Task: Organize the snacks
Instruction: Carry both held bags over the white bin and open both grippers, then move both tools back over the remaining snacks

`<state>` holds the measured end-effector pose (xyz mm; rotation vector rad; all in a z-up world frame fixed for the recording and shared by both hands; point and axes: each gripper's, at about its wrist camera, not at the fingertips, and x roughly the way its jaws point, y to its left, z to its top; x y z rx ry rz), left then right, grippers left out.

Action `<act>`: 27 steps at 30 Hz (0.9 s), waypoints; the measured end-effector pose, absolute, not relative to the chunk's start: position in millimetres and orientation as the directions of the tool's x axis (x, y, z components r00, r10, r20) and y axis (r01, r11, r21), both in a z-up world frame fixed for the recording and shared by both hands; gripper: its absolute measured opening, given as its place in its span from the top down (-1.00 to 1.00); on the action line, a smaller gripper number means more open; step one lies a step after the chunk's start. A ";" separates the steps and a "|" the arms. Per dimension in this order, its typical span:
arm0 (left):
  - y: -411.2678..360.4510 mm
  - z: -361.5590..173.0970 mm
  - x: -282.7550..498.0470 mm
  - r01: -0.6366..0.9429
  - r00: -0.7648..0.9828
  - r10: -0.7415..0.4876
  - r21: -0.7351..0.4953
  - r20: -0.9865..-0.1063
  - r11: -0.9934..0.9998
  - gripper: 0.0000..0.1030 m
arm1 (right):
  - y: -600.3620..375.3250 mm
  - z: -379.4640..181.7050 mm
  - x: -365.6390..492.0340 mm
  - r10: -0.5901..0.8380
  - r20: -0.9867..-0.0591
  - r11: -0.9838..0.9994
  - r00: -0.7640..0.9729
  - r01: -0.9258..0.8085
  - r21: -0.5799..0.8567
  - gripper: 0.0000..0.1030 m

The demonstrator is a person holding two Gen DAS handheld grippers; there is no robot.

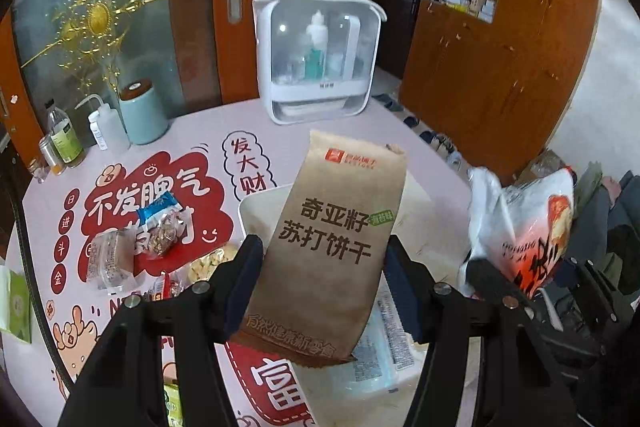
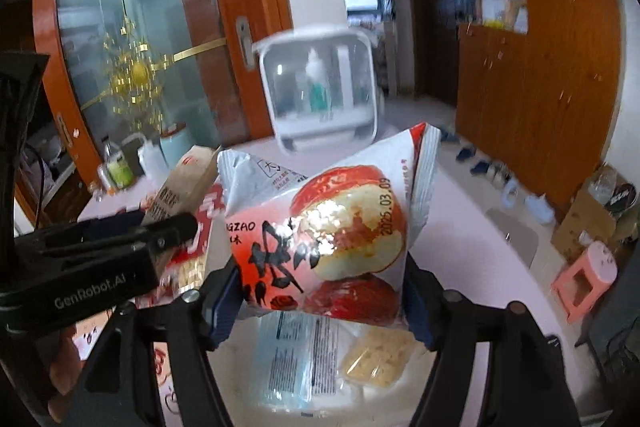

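My left gripper (image 1: 322, 279) is shut on a tall brown cracker packet (image 1: 332, 227), held upright over a white bin (image 1: 256, 203). In the right wrist view that gripper (image 2: 160, 223) reaches in from the left with the brown packet (image 2: 188, 179). My right gripper (image 2: 322, 295) is shut on a puffy red-and-white jujube packet (image 2: 328, 227), whose edges lie against both pads above the same bin. Beneath it lie a blue-and-white packet (image 2: 296, 359) and a yellow cracker packet (image 2: 380, 359). The jujube packet (image 1: 524, 227) also shows at the right of the left wrist view.
Loose snacks (image 1: 160, 231) lie on the printed tablecloth left of the bin. At the back stand a white box with a clear door (image 1: 316, 55), a teal canister (image 1: 142, 115) and bottles (image 1: 66, 139). Right of the table are shoes and a pink stool (image 2: 584, 275).
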<state>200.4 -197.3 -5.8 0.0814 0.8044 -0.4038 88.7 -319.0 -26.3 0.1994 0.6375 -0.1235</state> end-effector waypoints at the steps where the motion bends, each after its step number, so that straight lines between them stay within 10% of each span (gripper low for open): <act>1: -196.7 -7.6 201.5 0.377 0.625 -0.318 -0.080 -0.713 0.923 -0.18 | -318.9 -32.6 90.8 -0.046 -0.621 0.972 0.783 0.178 0.153 -0.46; 5: -192.0 -8.5 201.5 0.399 0.642 -0.363 -0.110 -0.675 0.910 -0.76 | -317.5 -48.3 93.3 -0.018 -0.665 0.970 0.747 0.174 0.169 -0.64; 27: -92.6 -12.5 115.3 0.307 0.722 -0.291 -0.086 -0.628 0.948 -0.80 | -251.7 -48.2 66.2 0.065 -0.659 0.982 0.749 0.070 0.177 -0.69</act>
